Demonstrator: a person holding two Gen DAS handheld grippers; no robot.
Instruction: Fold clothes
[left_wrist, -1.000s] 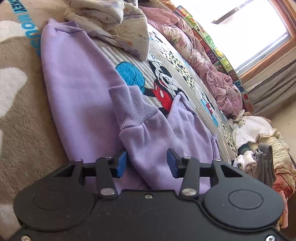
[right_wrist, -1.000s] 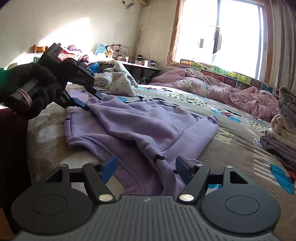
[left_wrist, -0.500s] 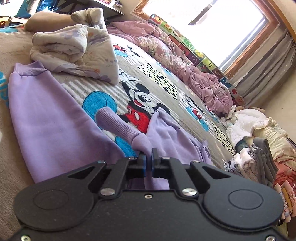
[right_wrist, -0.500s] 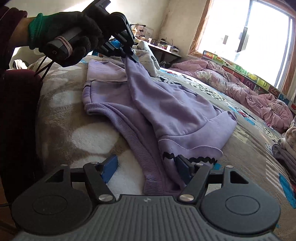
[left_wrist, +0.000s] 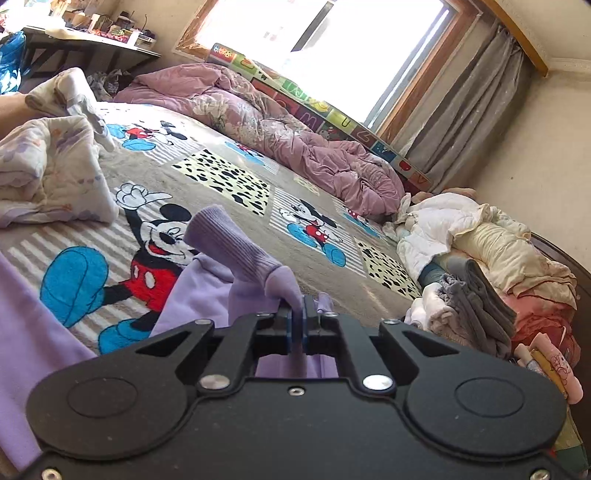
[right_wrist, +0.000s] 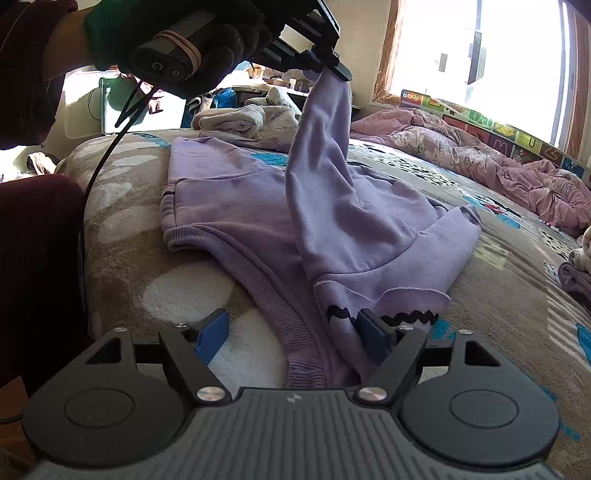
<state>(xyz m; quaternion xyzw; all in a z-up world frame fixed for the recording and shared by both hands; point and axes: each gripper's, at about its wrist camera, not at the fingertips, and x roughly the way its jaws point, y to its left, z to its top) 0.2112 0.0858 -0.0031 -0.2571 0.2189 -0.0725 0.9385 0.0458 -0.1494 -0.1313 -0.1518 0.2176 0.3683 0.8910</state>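
Much of the hoodie and both tongs is hidden or cropped.

In the left wrist view, the left tongs (left_wrist: 298, 325) cover the sleeve (left_wrist: 236, 251) fabric they pinch, and the hoodie (left_wrist: 22, 332) runs off the left edge. In the right wrist view, the right tongs (right_wrist: 291, 336) block the hoodie's near hem (right_wrist: 273, 295); items on the far counter (right_wrist: 266, 83) are too small and backlit to identify; the clothes pile (right_wrist: 576, 269) is cut off at right.
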